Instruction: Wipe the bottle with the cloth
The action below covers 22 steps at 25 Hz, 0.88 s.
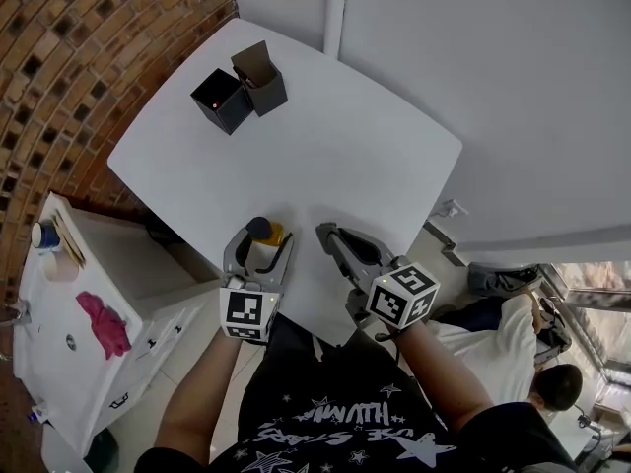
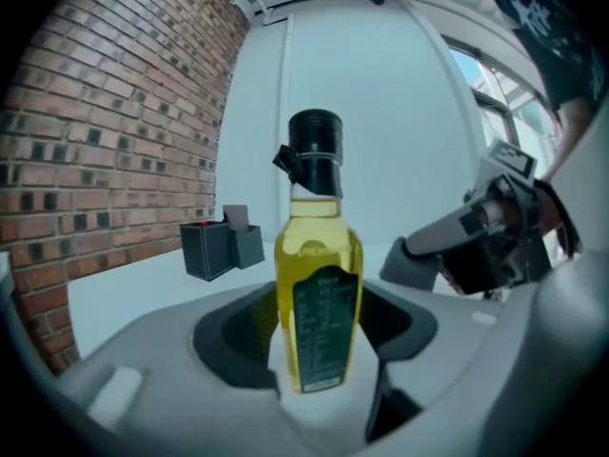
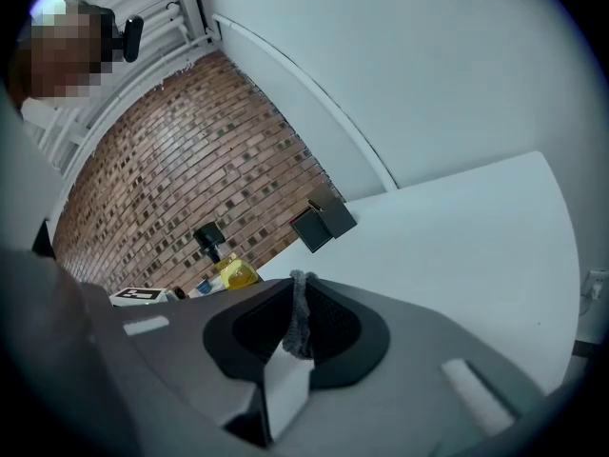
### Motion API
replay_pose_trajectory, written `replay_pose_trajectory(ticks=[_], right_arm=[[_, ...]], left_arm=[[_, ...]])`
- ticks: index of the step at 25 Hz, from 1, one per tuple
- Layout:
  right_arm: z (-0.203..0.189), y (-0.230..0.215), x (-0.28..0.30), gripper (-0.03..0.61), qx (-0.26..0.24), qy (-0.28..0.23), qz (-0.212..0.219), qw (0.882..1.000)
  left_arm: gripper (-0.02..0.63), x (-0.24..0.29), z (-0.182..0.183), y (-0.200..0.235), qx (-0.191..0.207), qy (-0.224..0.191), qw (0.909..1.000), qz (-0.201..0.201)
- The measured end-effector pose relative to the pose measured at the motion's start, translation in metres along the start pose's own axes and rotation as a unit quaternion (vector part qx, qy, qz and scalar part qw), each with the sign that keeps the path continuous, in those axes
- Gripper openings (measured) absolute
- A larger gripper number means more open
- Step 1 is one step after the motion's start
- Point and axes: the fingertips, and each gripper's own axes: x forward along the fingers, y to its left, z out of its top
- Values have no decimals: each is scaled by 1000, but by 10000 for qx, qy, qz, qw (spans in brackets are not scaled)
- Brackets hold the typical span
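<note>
the bottle (image 2: 319, 274) stands upright between the pads of my left claw (image 1: 261, 245), at the near edge of the white table (image 1: 375, 146). the claw is clamped on its lower body, across the dark label (image 2: 321, 327), with the black cap (image 2: 315, 141) well above the pads. it is clear and full of yellow oil, so i judge it fairly heavy for its size, stiff, smooth and likely slick. it looks like glass, though it may be plastic, so it could break if it tips off the edge. low on the belly is a good place to hold: it leaves the shoulder and neck free for wiping. a grip up by the narrow neck would let it swing.

my right claw (image 1: 327, 236) is just to the right of it, near but not touching, closed tight on the cloth (image 3: 300, 303).

far left on the table sit two small black boxes (image 1: 240, 92), well apart from all this.

only a thin grey edge of the cloth shows between the jaws, and i cannot see how much hangs below. the bottle's base is hidden behind my own claw, so i cannot tell whether it rests on the table or is lifted. the label's print is too blurred to read.
</note>
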Motion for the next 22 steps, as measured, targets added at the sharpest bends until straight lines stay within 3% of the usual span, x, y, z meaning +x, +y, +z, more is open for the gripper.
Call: replay_pose_trajectory(ticks=[7, 15, 20, 22], right_arm=[[3, 1, 16, 41, 62, -68, -212, 9997], [10, 11, 30, 41, 107, -186, -368, 9991], [22, 12, 32, 41, 301, -445, -534, 9971], [26, 15, 32, 41, 361, -492, -523, 9968]], left_arm=[[255, -4, 3, -10, 296, -41, 9916, -1256], [253, -10, 8, -26, 721, -13, 9603, -2696], [252, -10, 10, -30, 839, -49, 9389, -3336], [253, -10, 9, -31, 967, 8, 9351, -3408]])
